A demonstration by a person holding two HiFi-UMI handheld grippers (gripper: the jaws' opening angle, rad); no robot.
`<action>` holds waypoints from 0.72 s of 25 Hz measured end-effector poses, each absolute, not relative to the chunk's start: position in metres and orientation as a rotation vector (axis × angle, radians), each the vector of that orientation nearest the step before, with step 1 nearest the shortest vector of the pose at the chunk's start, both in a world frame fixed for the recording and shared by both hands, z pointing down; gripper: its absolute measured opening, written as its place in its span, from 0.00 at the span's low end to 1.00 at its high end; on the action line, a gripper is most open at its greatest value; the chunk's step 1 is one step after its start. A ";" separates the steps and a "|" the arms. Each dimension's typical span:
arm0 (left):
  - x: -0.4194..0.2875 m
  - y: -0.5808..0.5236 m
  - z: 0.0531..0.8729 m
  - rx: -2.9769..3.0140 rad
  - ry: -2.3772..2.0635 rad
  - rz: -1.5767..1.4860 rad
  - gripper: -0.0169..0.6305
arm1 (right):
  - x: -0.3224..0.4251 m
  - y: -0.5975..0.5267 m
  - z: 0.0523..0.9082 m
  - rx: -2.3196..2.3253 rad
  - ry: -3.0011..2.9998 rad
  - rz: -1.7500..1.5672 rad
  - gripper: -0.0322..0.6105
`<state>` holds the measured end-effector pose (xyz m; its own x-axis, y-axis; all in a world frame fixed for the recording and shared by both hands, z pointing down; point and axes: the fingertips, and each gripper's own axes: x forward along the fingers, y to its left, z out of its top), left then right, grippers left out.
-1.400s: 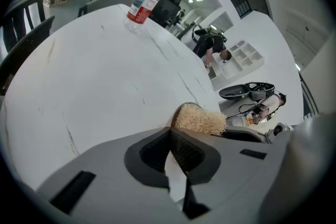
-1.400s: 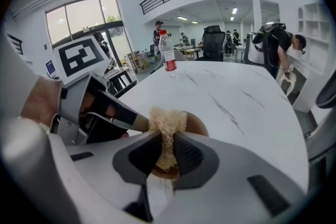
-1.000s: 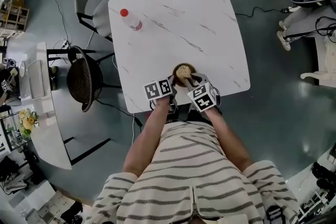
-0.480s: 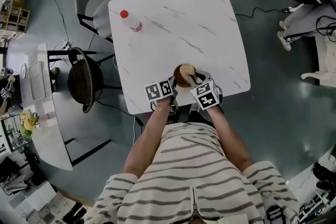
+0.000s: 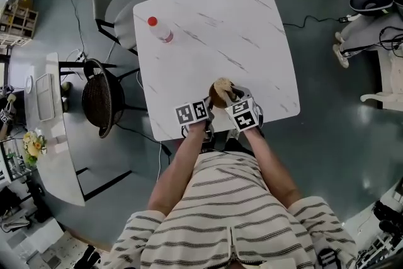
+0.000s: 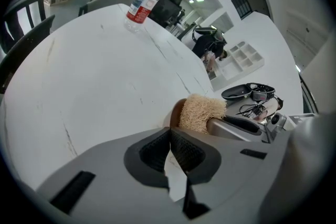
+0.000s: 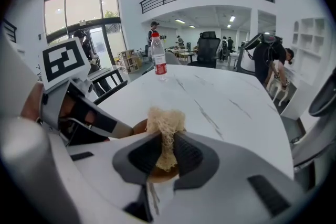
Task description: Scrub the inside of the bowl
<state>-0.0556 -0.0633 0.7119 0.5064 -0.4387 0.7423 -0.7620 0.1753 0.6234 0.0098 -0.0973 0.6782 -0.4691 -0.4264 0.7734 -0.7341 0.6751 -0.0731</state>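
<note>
Since one second ago, at the near edge of the white marble-pattern table [image 5: 208, 22], the round brown bowl [image 5: 215, 98] has tipped from flat to tilted. Left gripper [image 6: 170, 139]: jaws pressed together, apparently pinching the bowl rim. Right gripper [image 7: 167, 152]: jaws clamped on the tan fibrous loofah scrubber [image 7: 166, 122]. Step in hand: scrubbing. Next move: sweep the scrubber round the inner wall. The bowl opening faces the right gripper; the scrubber's long axis follows those jaws.

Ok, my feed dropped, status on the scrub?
Right gripper shut on scrubber, at the bowl. Left gripper shut, beside bowl. Bottle at far corner, out of the way.
</note>
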 end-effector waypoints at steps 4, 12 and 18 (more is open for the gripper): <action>-0.054 -0.064 0.711 1.460 -1.106 0.312 0.04 | 0.001 -0.098 0.676 0.879 -2.147 0.522 0.17; -0.055 -0.065 0.712 1.459 -1.105 0.315 0.04 | -0.018 -0.093 0.670 0.841 -2.218 0.589 0.17; -0.057 -0.065 0.712 1.459 -1.114 0.322 0.04 | -0.014 -0.084 0.671 0.828 -2.230 0.672 0.17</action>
